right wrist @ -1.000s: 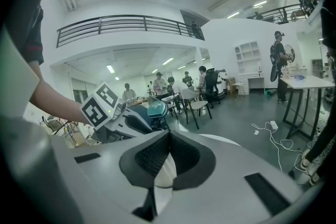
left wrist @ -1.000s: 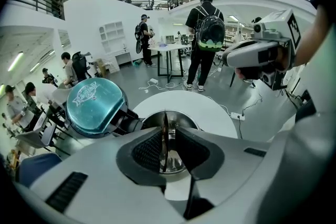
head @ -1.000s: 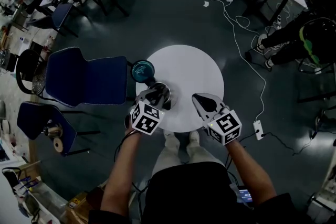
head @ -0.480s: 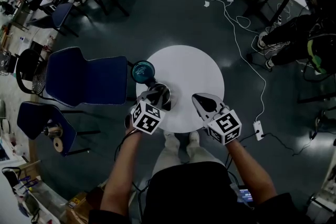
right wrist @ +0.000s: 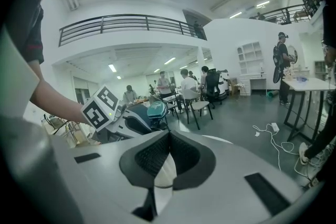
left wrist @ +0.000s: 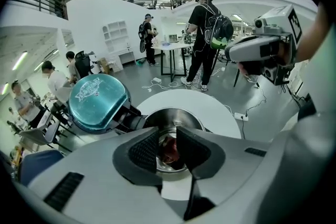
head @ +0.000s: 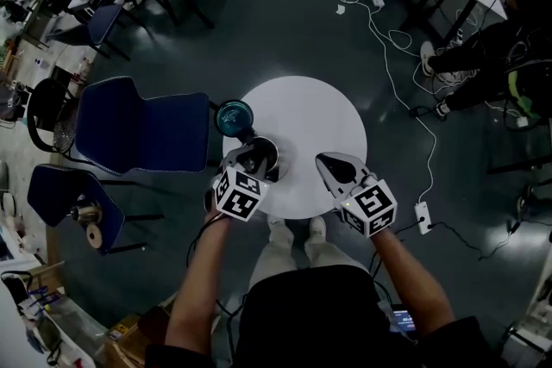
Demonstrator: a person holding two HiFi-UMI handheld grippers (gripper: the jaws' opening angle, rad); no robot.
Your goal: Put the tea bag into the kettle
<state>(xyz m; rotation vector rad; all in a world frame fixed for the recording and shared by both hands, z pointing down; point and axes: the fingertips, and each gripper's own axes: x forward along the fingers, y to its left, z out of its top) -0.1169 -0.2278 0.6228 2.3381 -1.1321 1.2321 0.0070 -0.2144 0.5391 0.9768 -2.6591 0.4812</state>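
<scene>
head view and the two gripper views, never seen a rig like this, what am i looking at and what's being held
There is no robot here: a person holds a hand-held gripper in each hand. The head view comes from a camera on the person's head, looking down at a round white table. The other two pictures come from cameras riding on the grippers, looking along their jaws. On the table stands a steel kettle with its teal lid flipped open. The left hand-held gripper hangs over the kettle's mouth, jaws closed on a reddish-brown tea bag. The right hand-held gripper is shut and empty.
</scene>
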